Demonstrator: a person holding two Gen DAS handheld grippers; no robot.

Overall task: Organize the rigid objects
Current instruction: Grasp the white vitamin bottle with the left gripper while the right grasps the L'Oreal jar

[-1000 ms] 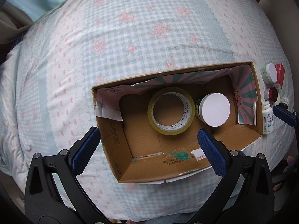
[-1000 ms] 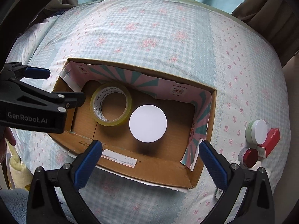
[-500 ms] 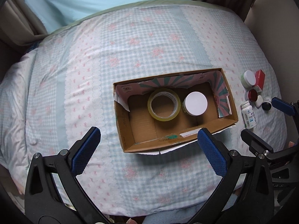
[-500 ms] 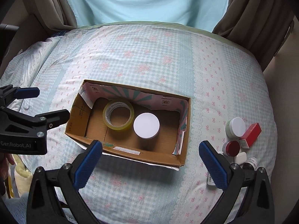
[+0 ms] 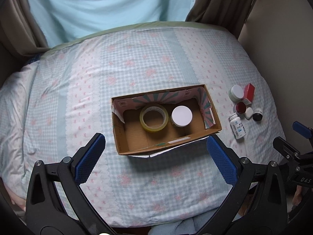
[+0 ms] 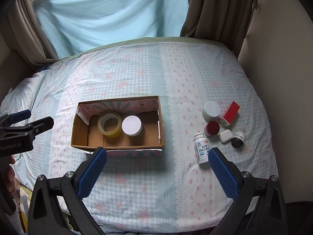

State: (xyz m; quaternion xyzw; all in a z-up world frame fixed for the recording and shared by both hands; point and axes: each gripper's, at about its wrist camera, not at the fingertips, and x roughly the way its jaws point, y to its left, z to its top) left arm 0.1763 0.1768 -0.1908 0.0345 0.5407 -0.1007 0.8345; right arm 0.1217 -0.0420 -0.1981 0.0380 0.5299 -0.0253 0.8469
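The black body of the left gripper (image 6: 29, 118), seen in the right wrist view, carries white lettering "GenRobot.AI". In the left wrist view the right gripper (image 5: 293, 135) shows the letters "DAS" on its body. The white pill bottle (image 6: 202, 148) bears a blue-and-white label with Chinese characters too small to read.

A cardboard box (image 6: 78, 126) sits mid-frame on the checked bedspread (image 6: 137, 74); inside it a tape roll (image 6: 109, 124) lies just beside a white-lidded jar (image 6: 131, 126); to the right, on the cloth, cluster a second white-lidded jar (image 6: 211, 110), a red box (image 6: 231, 113), a red-lidded jar (image 6: 212, 128), a white case (image 6: 225, 135), a black bottle (image 6: 238, 139) and a white pill bottle (image 6: 201, 148); the right gripper (image 6: 156, 173) gapes wide and empty at the bottom; the left gripper (image 6: 29, 120) enters at the left edge.
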